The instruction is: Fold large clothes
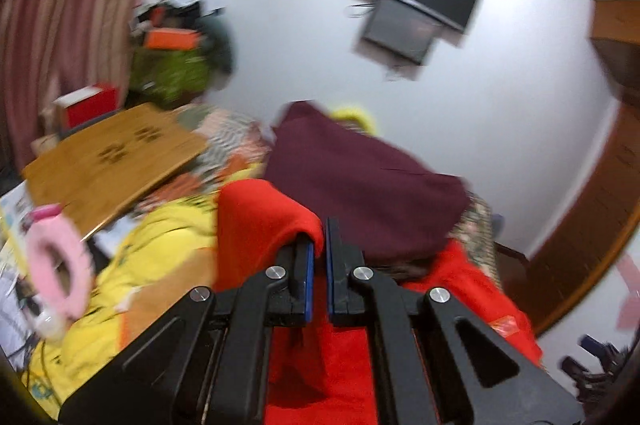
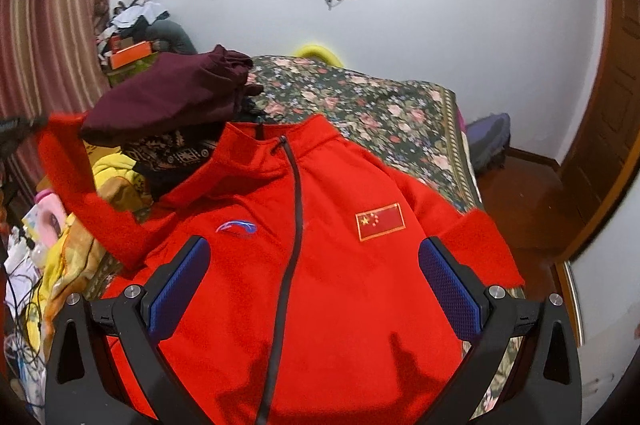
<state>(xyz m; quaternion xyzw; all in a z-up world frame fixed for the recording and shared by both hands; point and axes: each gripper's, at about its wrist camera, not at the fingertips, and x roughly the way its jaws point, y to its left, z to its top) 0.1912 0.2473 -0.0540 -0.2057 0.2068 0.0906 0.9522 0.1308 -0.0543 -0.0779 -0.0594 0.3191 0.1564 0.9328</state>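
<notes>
I look along a bed covered by a floral bedspread (image 2: 400, 105), its length running away from me toward a white wall. A red zip-up jacket (image 2: 320, 285) lies front-up on the near part of the bed, collar at the far end, its dark zipper running straight away from me, so the jacket's long axis matches the bed's. A flag patch (image 2: 380, 221) sits on the chest to the right of the zipper. A heap of maroon cloth (image 2: 172, 97) lies beside the collar, to the left.

The jacket's left-hand sleeve (image 2: 80, 185) is raised off the bed and stretches up and out to the left. My left gripper (image 1: 319, 245) is clenched on that red sleeve cloth, which drapes over one blue finger pad (image 1: 309, 265). My right gripper (image 2: 316, 285) hovers spread wide over the jacket's chest, holding nothing.

I judge the next move to be carrying the sleeve rightward across the zipper line; the left gripper already holds it, so it is the nearer one.
</notes>
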